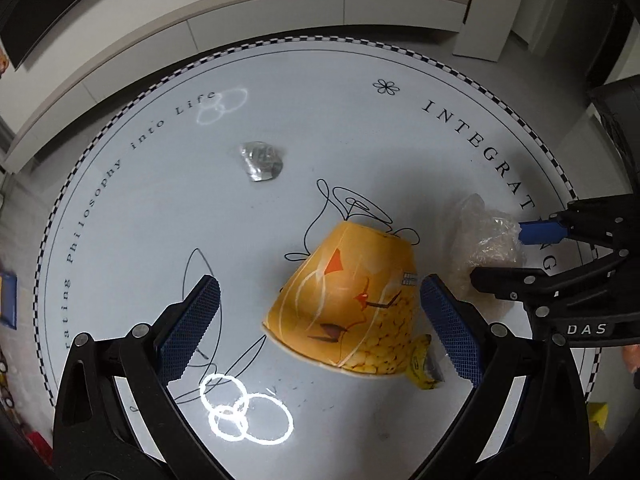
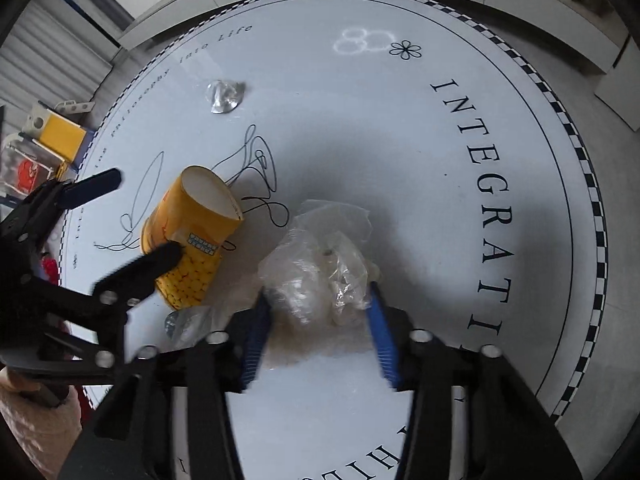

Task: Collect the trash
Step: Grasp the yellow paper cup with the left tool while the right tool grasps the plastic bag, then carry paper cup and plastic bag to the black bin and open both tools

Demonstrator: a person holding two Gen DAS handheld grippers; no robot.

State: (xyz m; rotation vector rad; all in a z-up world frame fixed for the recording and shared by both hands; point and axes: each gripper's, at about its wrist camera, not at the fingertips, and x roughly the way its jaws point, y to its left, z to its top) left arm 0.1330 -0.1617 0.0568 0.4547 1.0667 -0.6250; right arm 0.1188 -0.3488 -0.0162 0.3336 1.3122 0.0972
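Cup [image 1: 348,308] between spread left gripper [image 1: 320,320]; right gripper [image 2: 320,320] clamped on bag [image 2: 316,276].

On the round table [image 1: 360,92] lie 1 yellow paper cup [image 1: 352,312], 1 crumpled clear plastic bag [image 2: 320,272], 1 small clear wrapper [image 1: 261,161] farther off, and 1 yellow-and-silver wrapper [image 1: 424,368] just beside the cup. 2 grippers are in view.

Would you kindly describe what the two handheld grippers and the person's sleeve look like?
Both the left gripper and right gripper have black linkage arms with silver rivets and blue, finely textured finger pads. White "DAS" lettering marks the right one's body. A fuzzy pale pink sleeve shows.
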